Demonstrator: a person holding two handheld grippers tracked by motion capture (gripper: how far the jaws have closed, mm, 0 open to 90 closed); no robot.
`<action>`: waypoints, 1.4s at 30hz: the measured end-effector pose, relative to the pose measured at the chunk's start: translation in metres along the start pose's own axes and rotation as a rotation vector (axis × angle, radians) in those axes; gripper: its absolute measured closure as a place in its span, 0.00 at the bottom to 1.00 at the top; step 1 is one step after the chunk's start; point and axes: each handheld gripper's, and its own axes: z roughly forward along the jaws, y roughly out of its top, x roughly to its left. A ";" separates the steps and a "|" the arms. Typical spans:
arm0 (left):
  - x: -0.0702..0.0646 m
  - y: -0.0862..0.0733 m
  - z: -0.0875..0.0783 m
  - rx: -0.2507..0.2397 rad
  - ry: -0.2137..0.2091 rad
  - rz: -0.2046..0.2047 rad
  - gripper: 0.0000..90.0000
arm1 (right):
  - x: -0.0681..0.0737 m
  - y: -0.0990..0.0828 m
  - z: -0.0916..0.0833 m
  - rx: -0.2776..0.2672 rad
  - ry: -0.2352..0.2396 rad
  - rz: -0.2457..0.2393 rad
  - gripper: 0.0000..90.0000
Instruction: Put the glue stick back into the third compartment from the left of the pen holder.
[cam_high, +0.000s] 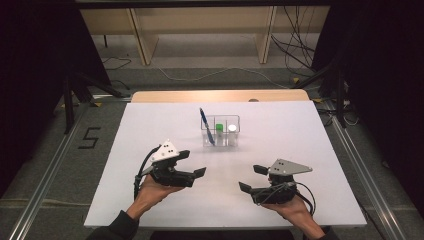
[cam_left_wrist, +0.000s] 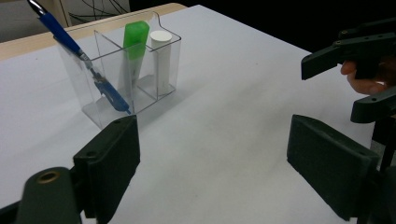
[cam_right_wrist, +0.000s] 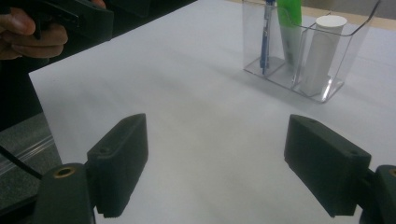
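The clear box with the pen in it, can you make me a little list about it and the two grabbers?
holder: clear box with three compartments, on the white table
left compartment: blue pen, leaning
middle compartment: green-capped tube, upright
right compartment: white-capped tube, upright
left gripper: open, holding nothing, short of the box
right gripper: open, holding nothing, short of the box

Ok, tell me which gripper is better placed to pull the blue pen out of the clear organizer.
Left, probably. The blue pen leans in the left-hand compartment of the clear organizer, nearer the left gripper. Its fingers are open and empty. The right gripper, also open, would have to reach past the green and white items.
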 end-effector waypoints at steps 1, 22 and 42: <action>0.000 -0.001 -0.001 0.001 0.002 -0.001 0.19 | 0.000 0.000 0.000 0.002 -0.001 0.001 0.25; -0.003 -0.021 -0.016 -0.021 0.008 0.002 0.17 | 0.000 -0.002 0.001 0.010 -0.002 0.009 0.25; 0.003 -0.030 -0.025 -0.071 0.027 -0.027 0.17 | -0.002 -0.003 0.000 0.010 -0.012 0.012 0.25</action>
